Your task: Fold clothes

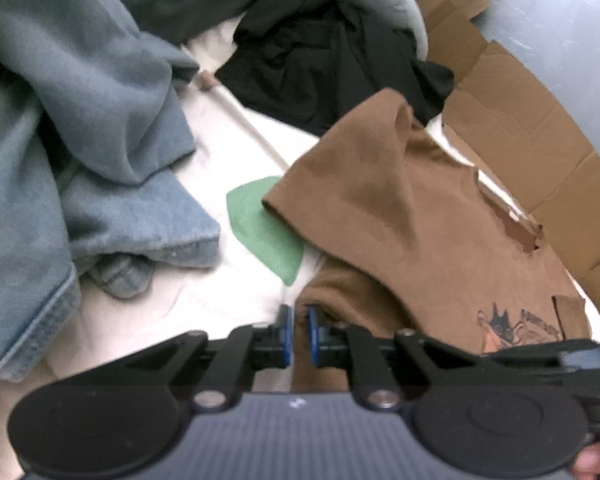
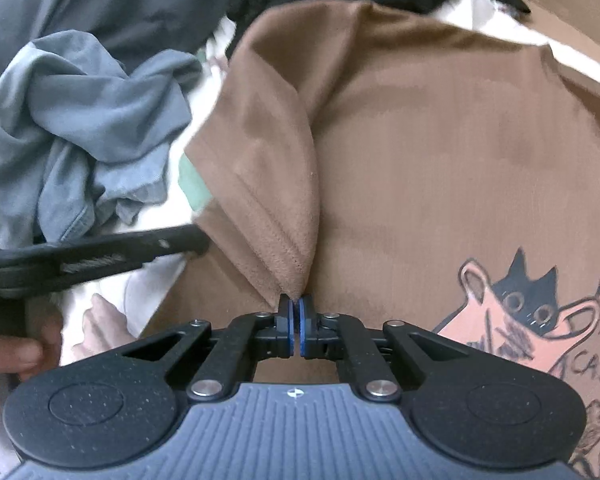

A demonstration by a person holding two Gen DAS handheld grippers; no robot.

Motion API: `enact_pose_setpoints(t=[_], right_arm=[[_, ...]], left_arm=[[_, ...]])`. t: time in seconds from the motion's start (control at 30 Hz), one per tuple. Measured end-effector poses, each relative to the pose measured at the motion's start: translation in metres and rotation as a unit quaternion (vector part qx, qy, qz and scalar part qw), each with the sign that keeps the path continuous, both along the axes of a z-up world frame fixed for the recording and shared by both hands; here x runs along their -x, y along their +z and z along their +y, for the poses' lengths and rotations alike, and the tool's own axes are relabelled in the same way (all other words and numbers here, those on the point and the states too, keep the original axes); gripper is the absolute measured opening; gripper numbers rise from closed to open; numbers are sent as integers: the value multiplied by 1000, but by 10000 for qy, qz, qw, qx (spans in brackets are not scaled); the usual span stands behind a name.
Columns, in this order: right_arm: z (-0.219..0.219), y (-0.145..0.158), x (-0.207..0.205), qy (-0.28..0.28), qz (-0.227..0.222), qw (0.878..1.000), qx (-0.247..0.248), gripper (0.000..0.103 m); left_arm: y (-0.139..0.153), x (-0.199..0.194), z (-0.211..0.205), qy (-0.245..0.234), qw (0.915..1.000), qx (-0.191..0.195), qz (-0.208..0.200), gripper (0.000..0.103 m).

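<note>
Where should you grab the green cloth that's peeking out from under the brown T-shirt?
Grab the green cloth by its bare rounded edge on the white surface, coming from the side of the blue denim garment. That part lies flat and uncovered; the other side is tucked under the sleeve of the brown T-shirt, so pulling from there would probably drag the T-shirt along.
</note>
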State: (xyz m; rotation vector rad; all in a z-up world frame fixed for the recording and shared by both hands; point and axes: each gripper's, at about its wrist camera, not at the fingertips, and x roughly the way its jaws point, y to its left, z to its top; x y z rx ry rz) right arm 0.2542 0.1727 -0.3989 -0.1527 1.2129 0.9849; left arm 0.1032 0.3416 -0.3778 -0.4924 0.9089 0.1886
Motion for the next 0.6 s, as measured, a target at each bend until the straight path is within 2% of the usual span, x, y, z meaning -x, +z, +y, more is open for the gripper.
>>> enact_pose_setpoints(t=[0.17, 0.37, 0.43, 0.57, 0.6], right_arm=[[-2, 2, -2, 22, -3, 10000, -98, 4], [-6, 11, 0, 112, -127, 9998, -131, 5], [-8, 16, 2, 187, -206, 9995, -163, 6], [-17, 30, 5, 241, -500, 9982, -233, 12], [-20, 33, 5, 233, -537, 9980, -252, 13]], left_arm=[[27, 8, 0, -70, 9986, -198, -480, 14], [24, -10, 13, 149, 9983, -273, -488, 17], [22, -18, 16, 213, 9981, -332, -471, 20], [16, -31, 22, 268, 9976, -513, -393, 33], [14, -34, 23, 278, 9973, -576, -363, 33]])
